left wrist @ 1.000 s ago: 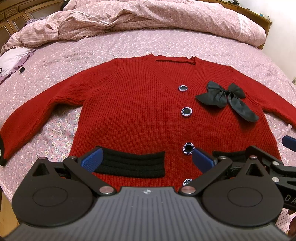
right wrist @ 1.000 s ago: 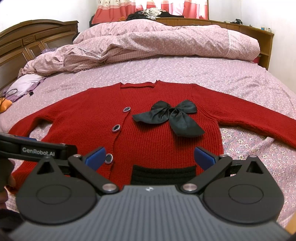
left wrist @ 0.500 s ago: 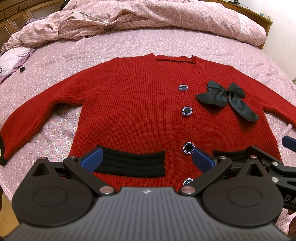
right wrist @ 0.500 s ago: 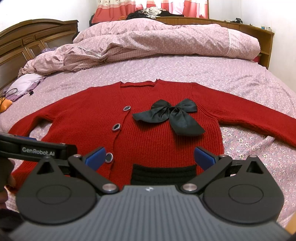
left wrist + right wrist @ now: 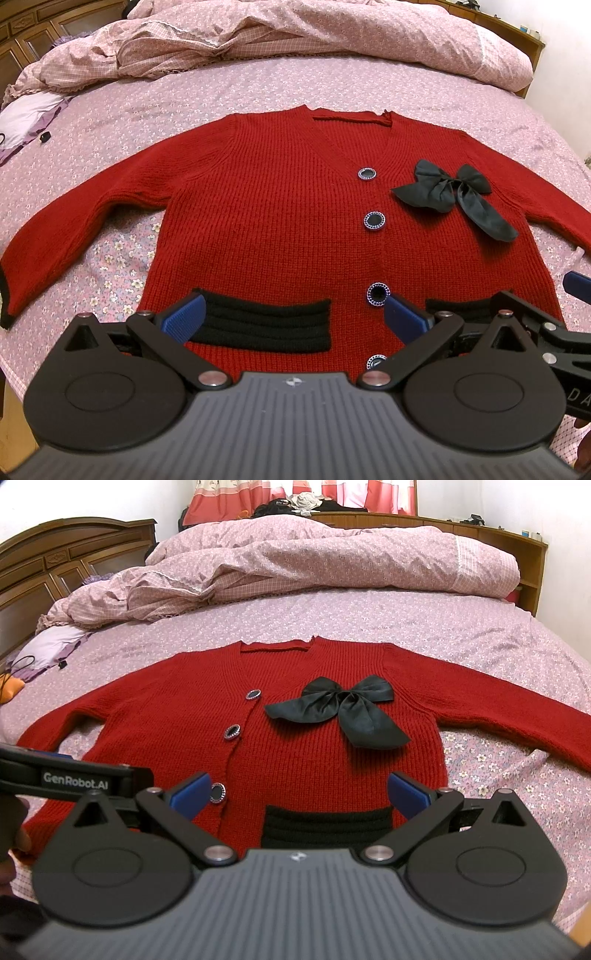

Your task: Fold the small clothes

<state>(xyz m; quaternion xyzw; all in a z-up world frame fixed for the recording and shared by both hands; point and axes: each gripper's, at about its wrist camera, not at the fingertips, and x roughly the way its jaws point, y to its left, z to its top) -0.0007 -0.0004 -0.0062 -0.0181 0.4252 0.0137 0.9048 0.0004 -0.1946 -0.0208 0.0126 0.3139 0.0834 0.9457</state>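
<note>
Cardigan (image 5: 280, 221) is lying flat, buttoned, sleeves spread, on the pink floral bedsheet (image 5: 184, 107). You've got both the left gripper (image 5: 293, 319) and right gripper (image 5: 299, 794) spread wide, holding nothing, near the hem. It's soft chunky knit, so I'd guess floppy but not slippery; pinch a sleeve cuff or shoulder seam. Left view shows the left cuff (image 5: 5, 299); right view shows the headboard (image 5: 48, 565).

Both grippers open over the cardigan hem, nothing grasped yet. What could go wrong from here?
1. The black bow lies loose-looking on the red cardigan; a fold over it may bunch or leave a lump.
2. The left gripper and right gripper sit close together near the hem, so they could collide.
3. Open jaws pressing into the soft floral bedsheet might pinch sheet along with knit.
</note>
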